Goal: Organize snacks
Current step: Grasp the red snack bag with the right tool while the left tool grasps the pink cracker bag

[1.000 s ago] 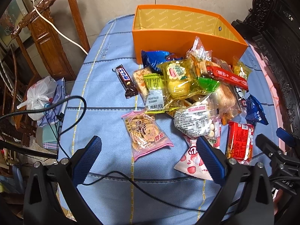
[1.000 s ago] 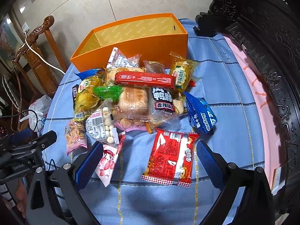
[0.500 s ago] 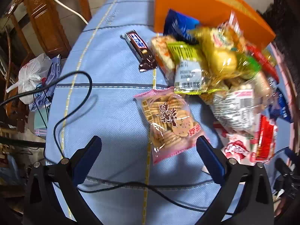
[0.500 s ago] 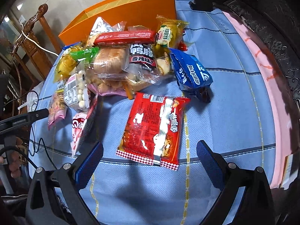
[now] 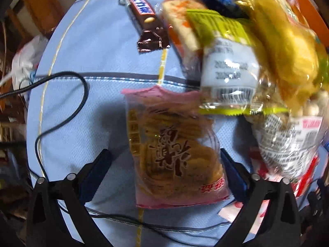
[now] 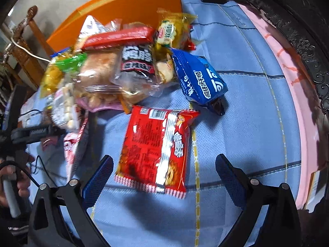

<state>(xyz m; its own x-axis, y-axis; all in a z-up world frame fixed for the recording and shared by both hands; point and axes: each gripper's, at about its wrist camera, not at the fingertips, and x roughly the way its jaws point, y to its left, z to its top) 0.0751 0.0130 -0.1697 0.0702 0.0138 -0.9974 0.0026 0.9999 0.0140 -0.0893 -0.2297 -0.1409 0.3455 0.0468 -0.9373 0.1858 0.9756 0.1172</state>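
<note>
Your left tongs (image 5: 164, 162) straddle the pink biscuit bag (image 5: 174, 148), your right tongs (image 6: 164, 168) the red packet (image 6: 158, 150), both spread wide; every snack lies on the counter (image 6: 246, 123), near the orange box (image 6: 127, 8).

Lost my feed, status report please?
Both grippers open, left gripper over pink biscuit pack, right gripper over red packet. Black cable beside left.
</note>
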